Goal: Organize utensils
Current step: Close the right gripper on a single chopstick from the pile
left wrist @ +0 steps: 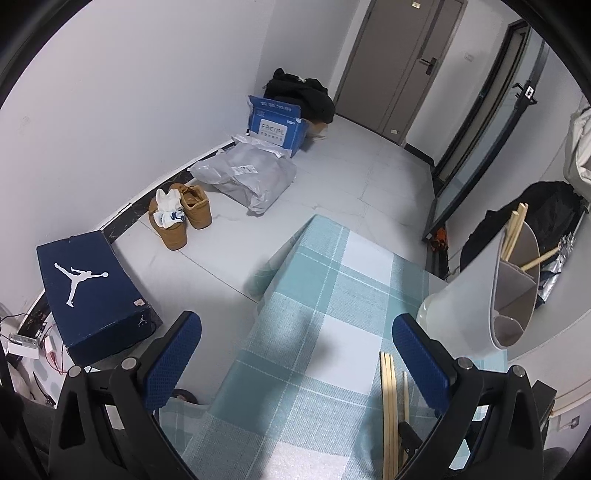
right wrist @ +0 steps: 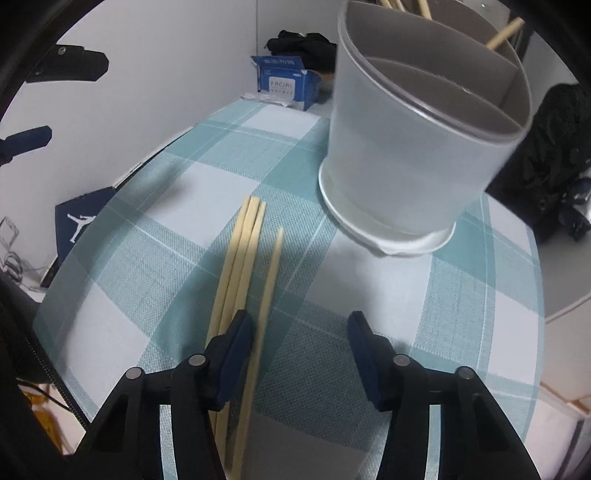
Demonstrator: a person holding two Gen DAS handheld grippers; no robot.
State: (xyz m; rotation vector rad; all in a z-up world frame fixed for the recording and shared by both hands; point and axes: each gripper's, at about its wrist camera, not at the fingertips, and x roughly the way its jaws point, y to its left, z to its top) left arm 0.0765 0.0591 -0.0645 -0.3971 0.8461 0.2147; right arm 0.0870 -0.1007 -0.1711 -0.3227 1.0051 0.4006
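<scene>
Several wooden chopsticks lie on the teal checked tablecloth (right wrist: 155,266): a bundle of three (right wrist: 240,258) and a single one (right wrist: 271,280) just to its right. My right gripper (right wrist: 301,332) hovers low over them, open. Its left finger (right wrist: 240,339) sits over the bundle, and the single chopstick runs between the jaws, untouched. A frosted white divided holder (right wrist: 417,147) stands behind, with chopsticks (right wrist: 506,31) in its far compartment. My left gripper (left wrist: 299,354) is open and holds nothing, over the cloth to the left of the holder (left wrist: 476,295). The loose chopsticks (left wrist: 388,406) lie by its right finger.
The table's left edge (left wrist: 266,295) drops to a grey tiled floor. There lie a navy shoe box (left wrist: 92,291), brown shoes (left wrist: 184,214), a grey plastic bag (left wrist: 247,177) and a blue carton (left wrist: 277,125). A black bag (left wrist: 532,218) and a mirror (left wrist: 480,147) are at the right.
</scene>
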